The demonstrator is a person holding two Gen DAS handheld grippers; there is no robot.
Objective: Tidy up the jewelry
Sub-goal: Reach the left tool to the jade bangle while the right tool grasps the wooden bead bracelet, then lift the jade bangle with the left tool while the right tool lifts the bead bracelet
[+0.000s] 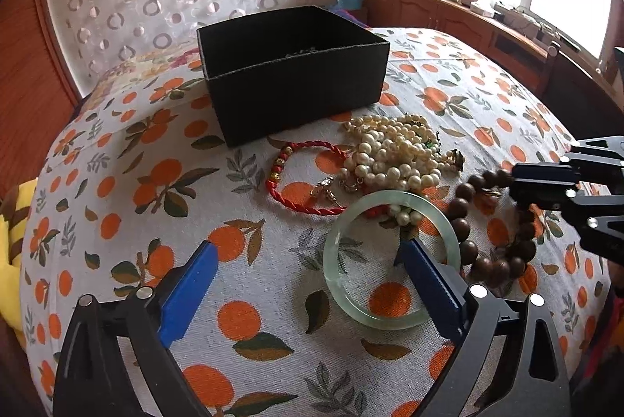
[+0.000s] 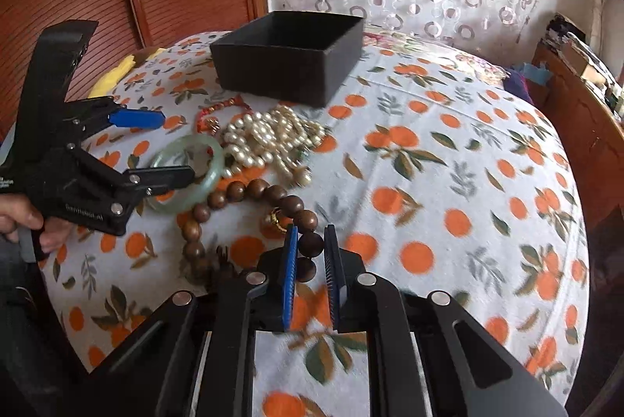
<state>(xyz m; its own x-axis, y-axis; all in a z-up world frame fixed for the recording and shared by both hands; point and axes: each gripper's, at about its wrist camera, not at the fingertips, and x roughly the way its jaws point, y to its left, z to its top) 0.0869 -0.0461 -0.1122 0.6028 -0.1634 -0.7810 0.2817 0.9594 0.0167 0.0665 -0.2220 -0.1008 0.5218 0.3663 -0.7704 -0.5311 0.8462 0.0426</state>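
- A left gripper [image 1: 308, 255] hangs low over a bed spread with an orange-print cloth [image 1: 128, 159], its blue-padded fingers [image 1: 187, 294] spread wide; the right-hand finger sits inside the ring of a pale green jade bangle [image 1: 392, 259] and nothing is held.
- Behind it, toward the headboard, a black box [image 1: 292, 70] stands open-topped on the cloth; something small glints inside, too dim to identify.
- A red braided cord bracelet [image 1: 304, 179] with gold beads lies just in front of the box, its right side touching a heap of pearl strands [image 1: 394, 152].
- The jade bangle lies flat just in front of the pearls, its far rim overlapping a few stray pearls and the red cord.
- To the right of the bangle, and touching it, curls a string of dark wooden beads [image 1: 491, 218].
- In the right wrist view, the right gripper [image 2: 312, 243] has its blue pads closed onto one bead of the wooden beads [image 2: 249, 195], at the near end of the loop; the rest of the string trails on the cloth.
- A small gold ring [image 2: 277, 218] sits inside the loop of wooden beads.
- A wooden cabinet [image 1: 468, 23] under a bright window lines the far right.
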